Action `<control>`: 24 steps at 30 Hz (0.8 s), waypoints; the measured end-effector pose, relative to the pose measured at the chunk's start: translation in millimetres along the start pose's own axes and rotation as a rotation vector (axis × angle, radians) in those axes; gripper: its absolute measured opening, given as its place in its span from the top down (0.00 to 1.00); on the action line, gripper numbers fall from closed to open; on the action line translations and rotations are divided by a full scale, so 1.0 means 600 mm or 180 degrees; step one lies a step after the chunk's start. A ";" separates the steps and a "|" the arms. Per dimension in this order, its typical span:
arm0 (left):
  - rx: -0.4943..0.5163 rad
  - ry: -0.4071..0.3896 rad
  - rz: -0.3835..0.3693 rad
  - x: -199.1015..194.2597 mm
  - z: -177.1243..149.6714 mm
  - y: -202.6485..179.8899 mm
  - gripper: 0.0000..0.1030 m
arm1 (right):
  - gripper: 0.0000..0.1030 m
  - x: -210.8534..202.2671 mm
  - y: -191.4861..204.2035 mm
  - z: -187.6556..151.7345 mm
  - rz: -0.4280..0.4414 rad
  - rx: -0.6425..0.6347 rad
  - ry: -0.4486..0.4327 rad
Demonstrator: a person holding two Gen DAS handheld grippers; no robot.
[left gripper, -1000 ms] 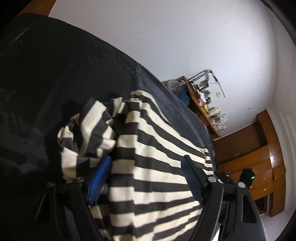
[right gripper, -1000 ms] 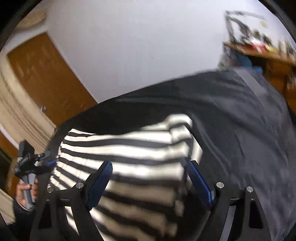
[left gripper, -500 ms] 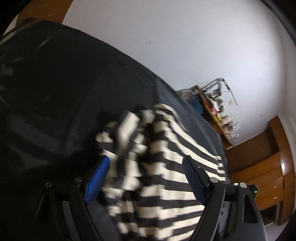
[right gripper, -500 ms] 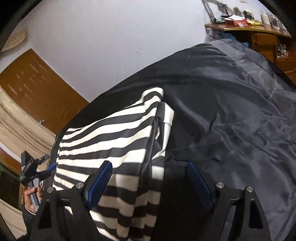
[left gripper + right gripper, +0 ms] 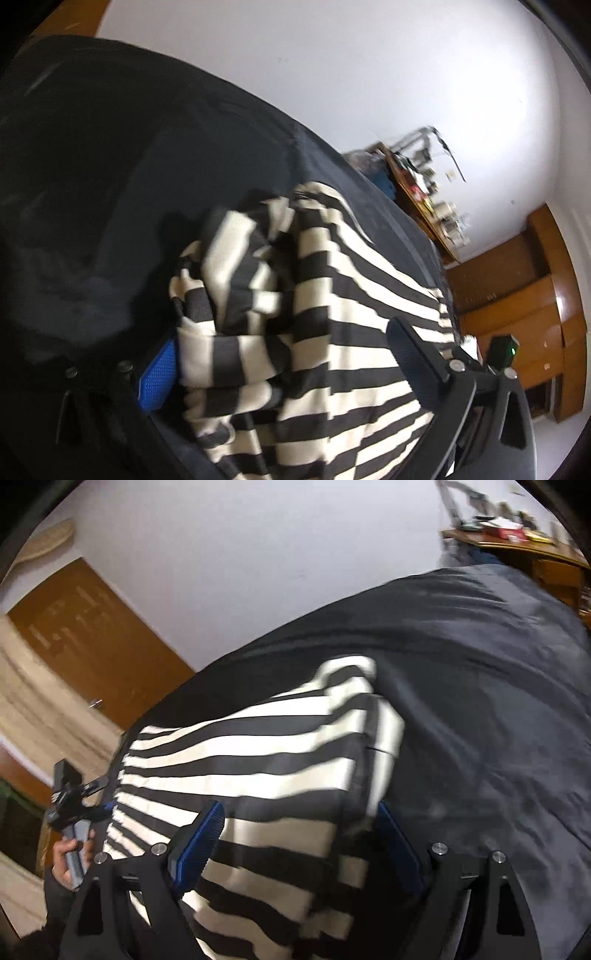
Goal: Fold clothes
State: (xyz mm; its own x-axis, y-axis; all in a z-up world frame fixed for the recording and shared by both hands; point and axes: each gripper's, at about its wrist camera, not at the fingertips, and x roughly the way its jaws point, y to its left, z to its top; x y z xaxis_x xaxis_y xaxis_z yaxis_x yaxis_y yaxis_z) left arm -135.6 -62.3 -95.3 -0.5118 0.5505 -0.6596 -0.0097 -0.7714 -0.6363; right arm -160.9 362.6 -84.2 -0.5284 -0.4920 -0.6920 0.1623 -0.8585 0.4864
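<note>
Clearly the striped top (image 5: pixel 332 332) is soft and light: it lies on the dark cloth (image 5: pixel 110 184), flat in the middle, with one end bunched into a limp, rumpled heap. It will sag and slip if pinched by a single layer. The left gripper (image 5: pixel 284 362) has just been opening and stands spread wide around the bunched end, pads not pressing. The right gripper (image 5: pixel 299 845) also stands spread, straddling the doubled edge. Best hold, I judge: that folded edge, through all layers.
</note>
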 end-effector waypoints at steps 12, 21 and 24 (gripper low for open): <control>0.0485 0.0233 0.0337 0.023 0.004 -0.026 0.64 | 0.66 0.036 0.045 0.005 -0.0382 -0.0698 0.0173; 0.0525 0.0249 0.0416 0.027 0.003 -0.040 0.54 | 0.49 0.043 0.050 0.010 -0.0309 -0.0587 0.0073; 0.0628 0.0247 0.0445 0.029 -0.004 -0.057 0.72 | 0.78 0.037 0.054 0.008 -0.0283 -0.0641 -0.0011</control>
State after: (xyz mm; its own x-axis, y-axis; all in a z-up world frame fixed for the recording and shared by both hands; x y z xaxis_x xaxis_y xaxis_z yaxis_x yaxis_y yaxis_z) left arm -142.1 -25.4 -85.6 -0.4525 0.4510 -0.7693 -0.1149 -0.8850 -0.4512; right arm -171.0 324.9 -81.4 -0.5509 -0.4128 -0.7253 0.2780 -0.9102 0.3069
